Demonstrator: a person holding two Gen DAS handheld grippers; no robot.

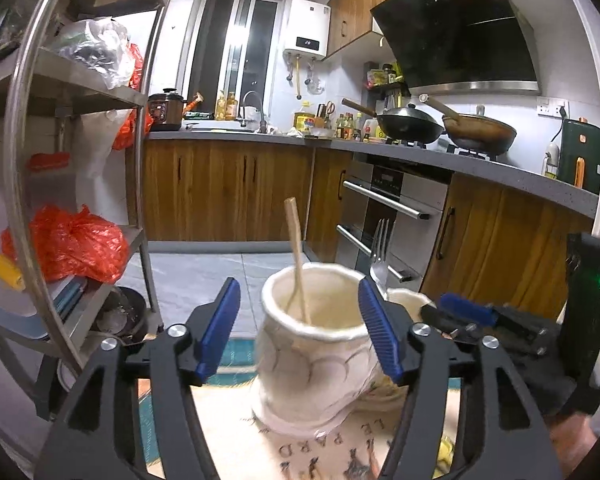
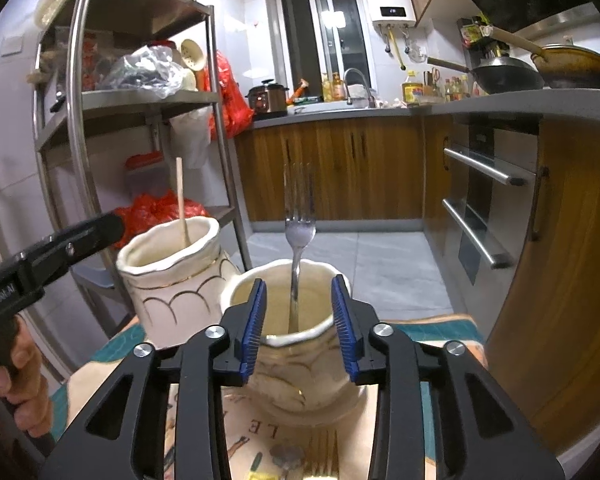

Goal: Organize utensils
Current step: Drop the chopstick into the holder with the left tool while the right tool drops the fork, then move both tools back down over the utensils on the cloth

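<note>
We hold our left gripper (image 1: 300, 322) with its blue pads spread wide on either side of a cream vase (image 1: 312, 360), gripping nothing; a wooden chopstick (image 1: 296, 256) stands inside it. Our right gripper (image 2: 299, 320) has its pads parted too, empty, flanking a second cream vase (image 2: 300, 376) with a steel fork (image 2: 299, 248) standing in it, tines up. The vases stand close together on a mat (image 1: 312, 446) printed "LE PARD". The wall heater (image 1: 307, 28) reads "28".

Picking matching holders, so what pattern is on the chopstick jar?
Cream jar with thin gold scalloped arches, clearest in the right wrist view.
</note>
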